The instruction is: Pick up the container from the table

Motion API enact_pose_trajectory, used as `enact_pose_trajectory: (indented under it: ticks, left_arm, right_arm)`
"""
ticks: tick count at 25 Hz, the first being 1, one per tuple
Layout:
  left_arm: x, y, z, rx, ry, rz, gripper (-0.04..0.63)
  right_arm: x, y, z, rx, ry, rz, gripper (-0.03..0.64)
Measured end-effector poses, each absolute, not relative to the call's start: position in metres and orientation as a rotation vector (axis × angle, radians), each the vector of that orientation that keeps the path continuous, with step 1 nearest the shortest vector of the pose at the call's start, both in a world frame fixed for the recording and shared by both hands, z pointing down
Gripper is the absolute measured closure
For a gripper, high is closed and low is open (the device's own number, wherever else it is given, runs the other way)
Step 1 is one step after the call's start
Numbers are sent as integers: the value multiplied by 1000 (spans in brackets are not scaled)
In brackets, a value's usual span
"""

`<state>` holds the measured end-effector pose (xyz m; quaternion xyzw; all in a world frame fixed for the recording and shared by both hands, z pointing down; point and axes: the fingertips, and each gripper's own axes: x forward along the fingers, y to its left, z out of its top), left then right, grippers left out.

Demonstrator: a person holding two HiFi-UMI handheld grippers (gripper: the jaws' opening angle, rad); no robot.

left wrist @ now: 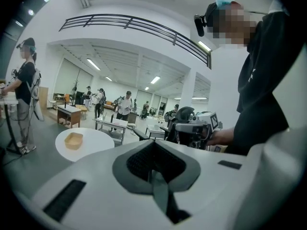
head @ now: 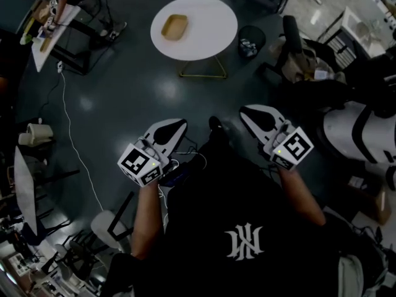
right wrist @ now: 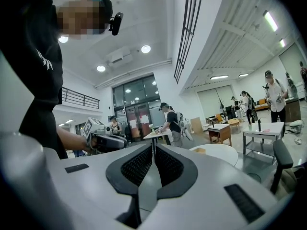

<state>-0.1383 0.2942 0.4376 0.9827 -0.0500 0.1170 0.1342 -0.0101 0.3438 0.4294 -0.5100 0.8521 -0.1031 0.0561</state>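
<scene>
A shallow tan container [head: 174, 27] lies on a round white table [head: 210, 17] across the dark floor, well ahead of me. In the left gripper view the container [left wrist: 74, 140] shows at the left on the table [left wrist: 98, 140]; in the right gripper view only a tan bit of the container [right wrist: 199, 151] shows on the table [right wrist: 220, 153]. My left gripper [head: 180, 124] is shut with nothing in it, held near my body. My right gripper [head: 245, 111] is shut and empty too. Both are far from the container. Each gripper view shows the other gripper [left wrist: 194, 126], [right wrist: 106, 137].
A black waste bin [head: 251, 39] stands right of the table. A black chair with bags [head: 303, 54] is at the right. Desks with clutter [head: 46, 17] and a white cable [head: 71, 135] lie at the left. Several people stand at work tables [left wrist: 111, 124] farther off.
</scene>
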Motion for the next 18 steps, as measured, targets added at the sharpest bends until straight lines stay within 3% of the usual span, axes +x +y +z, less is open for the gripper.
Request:
enact_pose_trajectory:
  ticks: [18]
  left_arm:
    - [-43, 134, 459, 2767, -44, 275, 592]
  right_arm:
    - [73, 202, 448, -1676, 2674, -458, 569]
